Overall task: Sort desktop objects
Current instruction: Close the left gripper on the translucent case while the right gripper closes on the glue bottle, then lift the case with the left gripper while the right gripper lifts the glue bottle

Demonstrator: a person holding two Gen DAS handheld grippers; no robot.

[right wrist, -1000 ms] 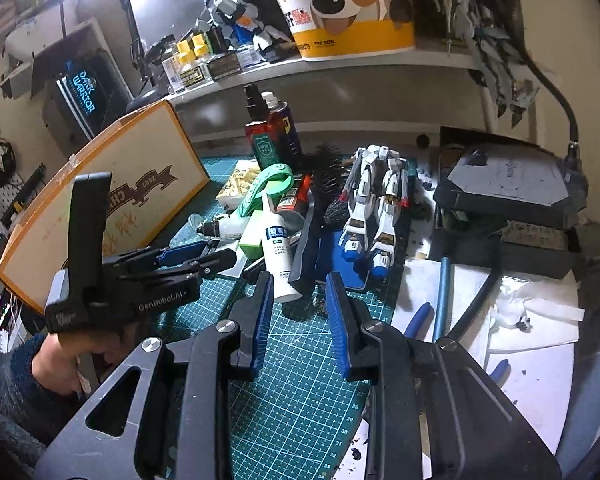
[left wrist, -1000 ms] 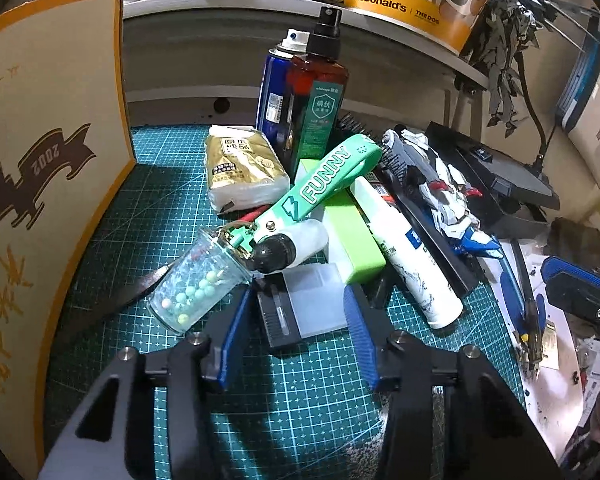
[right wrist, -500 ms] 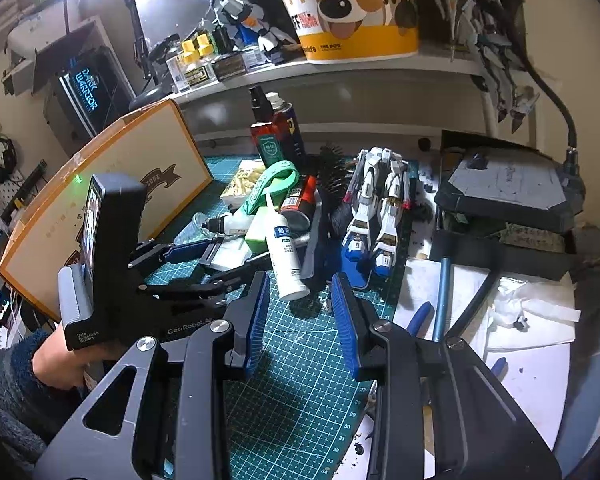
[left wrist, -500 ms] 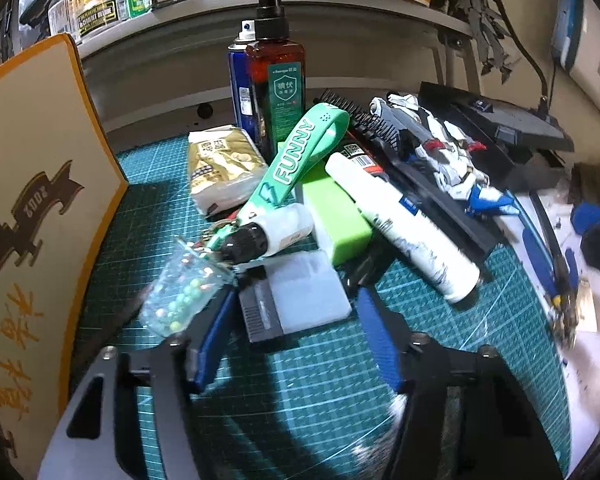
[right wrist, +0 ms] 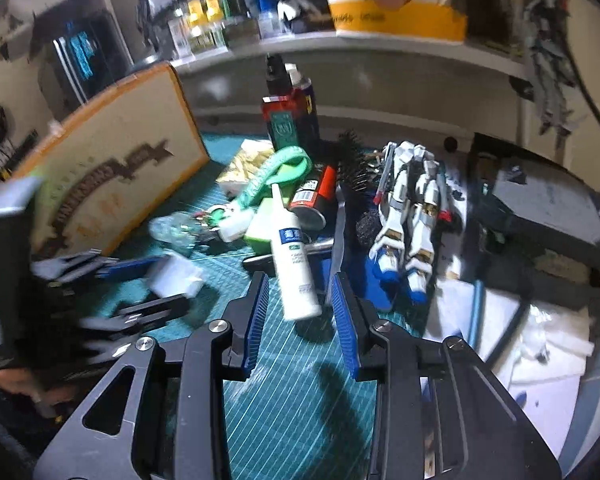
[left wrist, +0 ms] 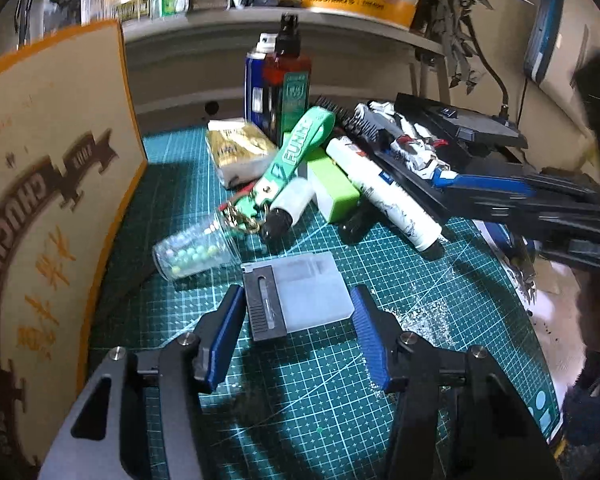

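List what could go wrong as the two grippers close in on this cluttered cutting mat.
1. The left gripper brackets the flat translucent case, which lies flush on the mat; the fingers may scrape over it rather than grip.
2. The right gripper flanks the white tube, which leans on the pile; pulling it could shift the green block and red-capped can.
3. The bead jar lies on its side beside the case and might roll if bumped.
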